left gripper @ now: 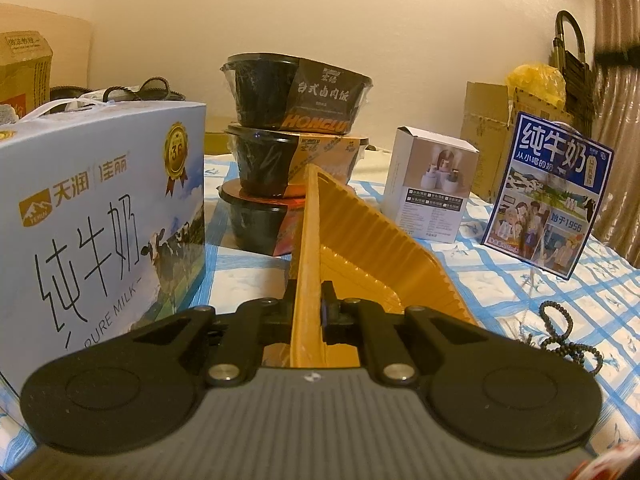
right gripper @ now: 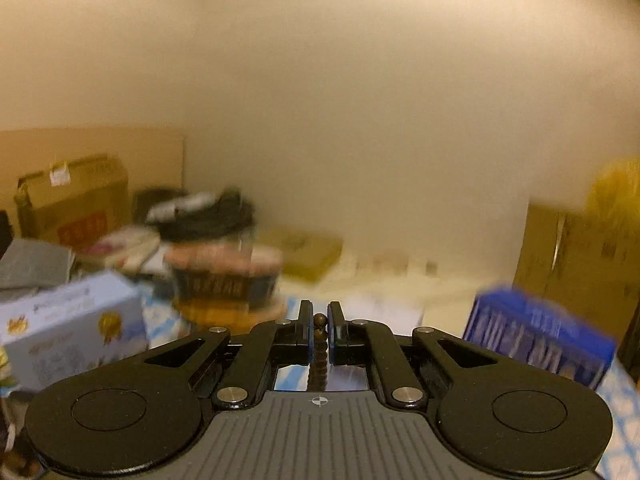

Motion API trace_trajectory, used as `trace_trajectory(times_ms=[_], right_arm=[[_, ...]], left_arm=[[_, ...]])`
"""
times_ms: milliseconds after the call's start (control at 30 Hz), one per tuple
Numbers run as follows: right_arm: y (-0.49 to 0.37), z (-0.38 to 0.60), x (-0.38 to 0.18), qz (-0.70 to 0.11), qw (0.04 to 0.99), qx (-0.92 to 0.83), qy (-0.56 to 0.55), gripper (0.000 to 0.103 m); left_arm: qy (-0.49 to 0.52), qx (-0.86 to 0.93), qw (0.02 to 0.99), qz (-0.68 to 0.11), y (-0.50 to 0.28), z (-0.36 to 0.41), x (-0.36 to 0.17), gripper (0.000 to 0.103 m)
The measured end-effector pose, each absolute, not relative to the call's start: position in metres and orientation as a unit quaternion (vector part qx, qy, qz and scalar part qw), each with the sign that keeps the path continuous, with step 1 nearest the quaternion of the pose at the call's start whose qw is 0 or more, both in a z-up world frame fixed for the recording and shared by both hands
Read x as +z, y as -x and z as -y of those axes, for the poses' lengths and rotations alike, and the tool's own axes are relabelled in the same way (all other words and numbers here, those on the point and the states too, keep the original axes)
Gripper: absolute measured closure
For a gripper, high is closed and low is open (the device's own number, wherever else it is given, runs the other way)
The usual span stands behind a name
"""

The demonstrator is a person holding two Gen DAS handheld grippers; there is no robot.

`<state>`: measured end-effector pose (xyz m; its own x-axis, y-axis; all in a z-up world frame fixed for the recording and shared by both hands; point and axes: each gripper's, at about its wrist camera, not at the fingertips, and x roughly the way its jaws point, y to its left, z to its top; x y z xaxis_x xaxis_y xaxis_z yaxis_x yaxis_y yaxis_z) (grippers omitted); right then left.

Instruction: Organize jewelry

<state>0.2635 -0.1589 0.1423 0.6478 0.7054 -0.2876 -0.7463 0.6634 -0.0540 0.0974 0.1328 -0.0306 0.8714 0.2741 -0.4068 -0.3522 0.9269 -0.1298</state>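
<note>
My left gripper [left gripper: 309, 300] is shut on the rim of an orange ribbed plastic tray [left gripper: 360, 240], which stands tilted on edge above the blue-checked cloth [left gripper: 520, 280]. A dark bead string [left gripper: 568, 336] lies or hangs over the cloth at the right of the left wrist view. My right gripper [right gripper: 320, 320] is shut on a dark bead string [right gripper: 319, 348], whose beads run down between the fingers. The right wrist view is blurred by motion and sits high above the table.
A large milk carton box [left gripper: 100, 216] stands at the left, stacked black food bowls [left gripper: 288, 140] behind the tray. A white box [left gripper: 432, 184] and a blue milk carton [left gripper: 548, 196] stand at the right. Cardboard boxes [left gripper: 488, 136] line the wall.
</note>
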Motion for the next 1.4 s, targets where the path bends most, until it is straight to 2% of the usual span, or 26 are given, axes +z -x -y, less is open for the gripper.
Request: trace_trajectory(times_ms=[233, 533, 733, 1133, 1400], right_arm=[[-0.265, 0.154, 0.078, -0.222, 0.884, 0.397, 0.110, 0.097], [-0.265, 0.135, 0.122, -0.147, 0.885, 0.431, 0.094, 0.097], [-0.259, 0.110, 0.139, -0.129, 0.875, 0.459, 0.081, 0.097], [-0.247, 0.041, 0.084, -0.208, 0.830, 0.514, 0.058, 0.097], [-0.242, 0.028, 0.048, -0.260, 0.810, 0.523, 0.049, 0.096]], left_arm=[[0.096, 0.163, 0.962, -0.196, -0.099, -0.133, -0.030, 0.094], [0.092, 0.163, 0.963, -0.195, -0.100, -0.130, -0.029, 0.094], [0.094, 0.162, 0.962, -0.198, -0.099, -0.132, -0.029, 0.094], [0.095, 0.164, 0.961, -0.200, -0.100, -0.131, -0.028, 0.094], [0.095, 0.167, 0.960, -0.202, -0.101, -0.131, -0.029, 0.094]])
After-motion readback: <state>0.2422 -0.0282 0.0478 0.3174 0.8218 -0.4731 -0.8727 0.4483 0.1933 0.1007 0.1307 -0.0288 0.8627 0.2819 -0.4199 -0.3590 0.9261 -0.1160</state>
